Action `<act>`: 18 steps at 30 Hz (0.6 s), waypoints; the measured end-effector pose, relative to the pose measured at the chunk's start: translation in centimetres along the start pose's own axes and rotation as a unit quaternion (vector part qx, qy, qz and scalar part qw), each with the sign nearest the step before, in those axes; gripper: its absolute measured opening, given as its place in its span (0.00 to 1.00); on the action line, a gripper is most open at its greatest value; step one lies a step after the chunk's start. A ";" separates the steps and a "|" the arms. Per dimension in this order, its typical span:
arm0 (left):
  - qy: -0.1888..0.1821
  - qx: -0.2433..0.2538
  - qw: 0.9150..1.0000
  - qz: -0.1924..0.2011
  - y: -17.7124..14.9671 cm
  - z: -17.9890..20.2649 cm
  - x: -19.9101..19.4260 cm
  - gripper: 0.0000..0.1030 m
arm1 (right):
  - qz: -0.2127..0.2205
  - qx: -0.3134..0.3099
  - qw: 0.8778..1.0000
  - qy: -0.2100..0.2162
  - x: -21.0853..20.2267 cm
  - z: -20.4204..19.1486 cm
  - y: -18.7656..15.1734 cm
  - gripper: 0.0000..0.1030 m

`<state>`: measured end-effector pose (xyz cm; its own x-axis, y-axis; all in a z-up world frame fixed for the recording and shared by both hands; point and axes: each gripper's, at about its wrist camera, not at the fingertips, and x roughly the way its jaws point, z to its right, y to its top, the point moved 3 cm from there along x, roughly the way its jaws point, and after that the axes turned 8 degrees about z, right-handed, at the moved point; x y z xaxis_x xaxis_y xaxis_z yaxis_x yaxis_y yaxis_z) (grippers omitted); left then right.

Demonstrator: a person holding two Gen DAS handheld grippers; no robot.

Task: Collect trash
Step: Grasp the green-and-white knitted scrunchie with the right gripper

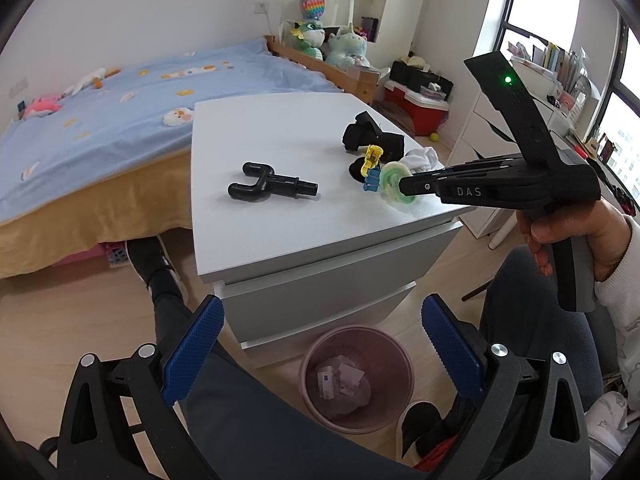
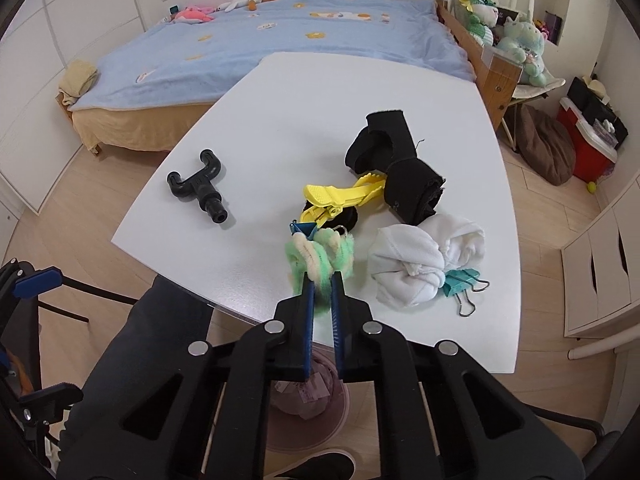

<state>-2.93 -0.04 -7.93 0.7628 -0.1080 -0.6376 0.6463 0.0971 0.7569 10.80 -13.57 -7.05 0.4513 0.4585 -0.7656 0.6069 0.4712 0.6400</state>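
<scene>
Clenched on the green-and-cream fuzzy scrap (image 2: pixel 320 258) at the worktop's (image 2: pixel 280 120) near edge, my right claw (image 2: pixel 321 280) has the pickup made, so next I lift and carry it to the pink bin (image 1: pixel 357 376) below, while my left claw (image 1: pixel 320 344) waits released.

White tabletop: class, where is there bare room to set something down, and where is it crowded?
Free: the far half of the white tabletop toward the bed, and the strip between the black forked part and the yellow clip. Crowded: the near right, around the black cloth and white cloth.
</scene>
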 end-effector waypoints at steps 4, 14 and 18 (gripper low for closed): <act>0.000 0.004 1.000 0.001 0.2 0.1 0.1 0.93 | 0.015 0.004 1.000 0.003 -1.2 0.3 0.3 0.07; 0.003 0.030 0.999 0.016 2.9 0.3 0.7 0.93 | 0.044 0.019 0.999 0.007 -3.8 1.1 1.3 0.07; 0.003 0.037 0.999 0.018 4.7 0.0 1.3 0.93 | 0.053 0.019 0.998 0.011 -4.5 1.1 1.6 0.07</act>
<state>1.05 0.24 -5.17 0.7863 -0.1002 -0.6097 0.6147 0.0275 0.7883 10.44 -15.72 -2.62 0.4998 0.5207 -0.6921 0.5819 0.3900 0.7136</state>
